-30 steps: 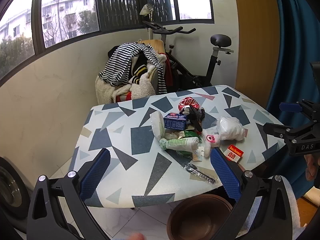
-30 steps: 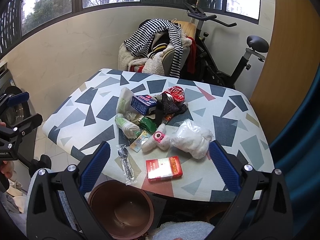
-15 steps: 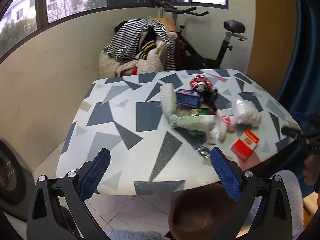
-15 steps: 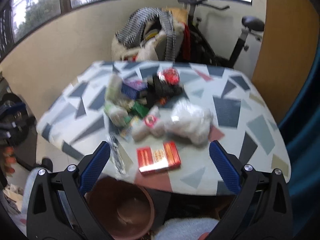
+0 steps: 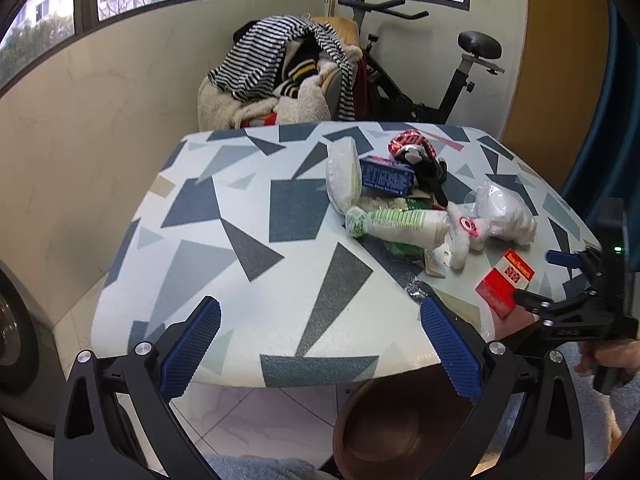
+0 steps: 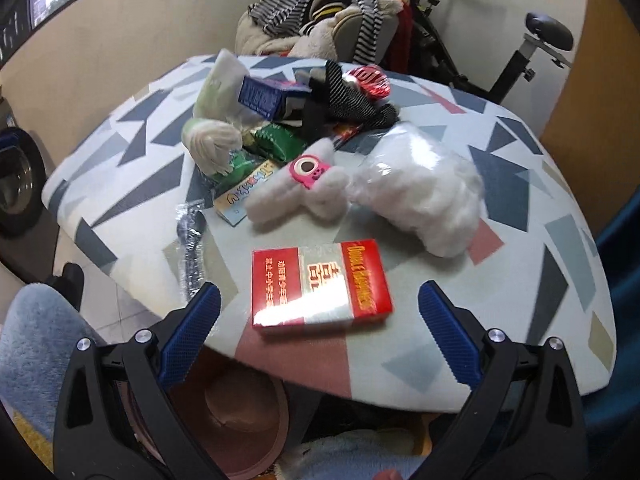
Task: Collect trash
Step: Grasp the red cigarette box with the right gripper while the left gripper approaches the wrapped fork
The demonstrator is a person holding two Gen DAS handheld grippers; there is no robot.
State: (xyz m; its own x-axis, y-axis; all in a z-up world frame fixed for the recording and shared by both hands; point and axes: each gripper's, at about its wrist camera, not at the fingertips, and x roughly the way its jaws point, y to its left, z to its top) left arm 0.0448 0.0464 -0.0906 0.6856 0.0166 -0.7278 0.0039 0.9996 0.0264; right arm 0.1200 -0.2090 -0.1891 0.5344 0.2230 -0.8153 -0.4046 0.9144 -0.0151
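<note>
Your right gripper (image 6: 318, 332) has closed in on the red cigarette pack (image 6: 320, 282) since a second ago; the pack now fills the lower centre of its view, lying flat between wide-spread fingers that hold nothing. Low in that frame, the brown bin (image 6: 240, 412) sits under the table (image 6: 520, 288) edge. Your left gripper (image 5: 320, 346) hangs open and empty over the near table edge. Farther up, the fluffy white toy (image 6: 296, 192), cotton bag (image 6: 420, 196) and blue box (image 6: 264, 96) lie heaped mid-table.
</note>
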